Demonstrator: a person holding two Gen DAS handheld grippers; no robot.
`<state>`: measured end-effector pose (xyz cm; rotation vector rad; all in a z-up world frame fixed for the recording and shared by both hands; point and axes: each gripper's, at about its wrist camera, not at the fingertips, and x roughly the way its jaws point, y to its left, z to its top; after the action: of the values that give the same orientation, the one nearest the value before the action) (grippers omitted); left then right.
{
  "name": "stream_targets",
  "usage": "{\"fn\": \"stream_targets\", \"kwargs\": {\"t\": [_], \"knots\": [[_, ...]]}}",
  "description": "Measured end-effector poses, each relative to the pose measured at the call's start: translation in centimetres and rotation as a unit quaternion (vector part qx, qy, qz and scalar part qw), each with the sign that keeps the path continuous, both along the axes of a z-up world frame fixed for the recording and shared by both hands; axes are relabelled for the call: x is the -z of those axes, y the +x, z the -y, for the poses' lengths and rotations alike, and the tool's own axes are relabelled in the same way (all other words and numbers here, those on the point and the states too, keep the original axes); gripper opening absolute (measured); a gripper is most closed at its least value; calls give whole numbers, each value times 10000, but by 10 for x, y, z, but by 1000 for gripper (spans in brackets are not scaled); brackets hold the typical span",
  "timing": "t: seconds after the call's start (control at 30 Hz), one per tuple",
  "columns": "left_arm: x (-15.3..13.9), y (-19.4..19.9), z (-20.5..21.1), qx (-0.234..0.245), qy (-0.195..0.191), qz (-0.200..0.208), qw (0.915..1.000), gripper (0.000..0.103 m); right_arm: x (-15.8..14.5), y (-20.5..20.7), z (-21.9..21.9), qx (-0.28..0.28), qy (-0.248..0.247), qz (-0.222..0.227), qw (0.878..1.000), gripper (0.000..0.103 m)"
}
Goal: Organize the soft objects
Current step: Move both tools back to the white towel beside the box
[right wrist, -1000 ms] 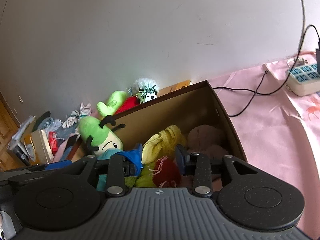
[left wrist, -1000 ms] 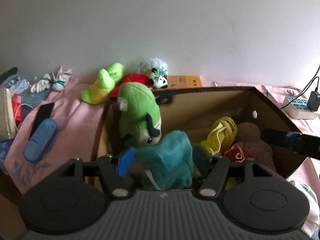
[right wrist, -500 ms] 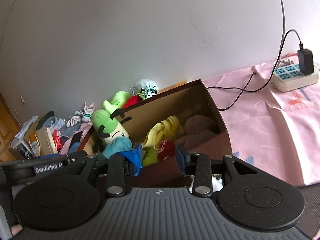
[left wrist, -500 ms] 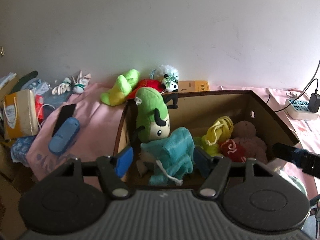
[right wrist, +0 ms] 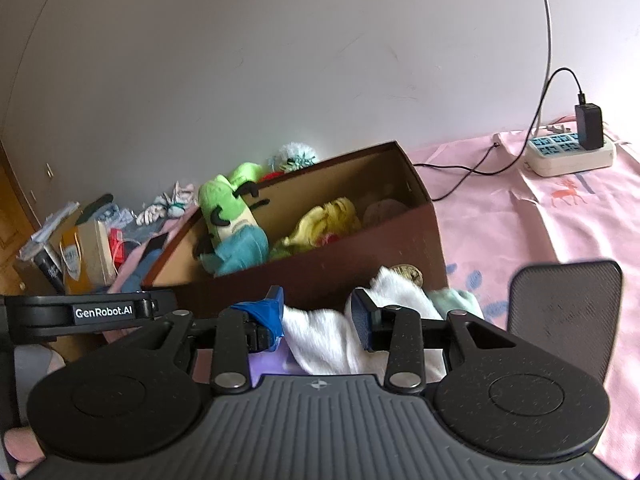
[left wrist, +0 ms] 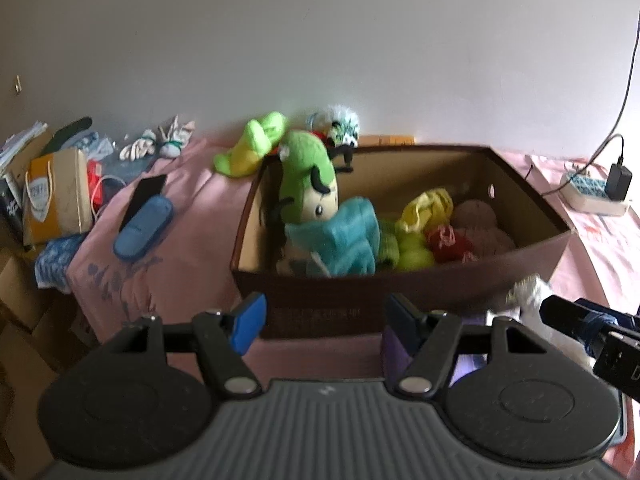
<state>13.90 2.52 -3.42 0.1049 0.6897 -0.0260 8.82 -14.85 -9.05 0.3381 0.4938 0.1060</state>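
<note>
Nearest in the right wrist view, the right gripper (right wrist: 318, 314) has its blue-padded fingers apart, and a white fluffy cloth (right wrist: 340, 332) lies in the gap between them on the pink bedsheet (right wrist: 520, 216); whether the pads touch it cannot be told. A pale green soft piece (right wrist: 456, 298) lies just beside the cloth on its right, and a small brownish round thing (right wrist: 408, 272) peeks out behind it.

The left gripper (left wrist: 322, 320) also has its fingers spread, with nothing between them; beyond the gap is the dark front wall of the brown cardboard box (left wrist: 400, 292). A purple soft thing (left wrist: 394, 354) shows low behind its right finger.

Inside the box, a teal towel (left wrist: 340, 236) sits at the left, with a tall green plush with black horns (left wrist: 306, 178) leaning behind it. To the right are a lime-green ball (left wrist: 414, 250), a yellow cloth bundle (left wrist: 428, 208), a red knitted piece (left wrist: 448, 240) and a dusty-pink plush (left wrist: 480, 220).

Only the left view shows the blue oval case (left wrist: 142, 226) and black phone (left wrist: 146, 192) left of the box, and the yellow-green plush (left wrist: 248, 148) and white fuzzy toy (left wrist: 340, 128) behind it. Only the right view shows a grey mesh chair back (right wrist: 564, 308). The white power strip (right wrist: 568, 154) by the wall appears in both views.
</note>
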Motion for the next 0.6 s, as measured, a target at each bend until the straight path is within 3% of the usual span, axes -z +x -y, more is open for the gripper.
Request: {"fn": "stream_targets", "kwargs": {"t": [0.6], "knots": [[25,-39,10,125,160,-377,9991,69,20,-39,8,-6,-91,-267,9996,21]]}}
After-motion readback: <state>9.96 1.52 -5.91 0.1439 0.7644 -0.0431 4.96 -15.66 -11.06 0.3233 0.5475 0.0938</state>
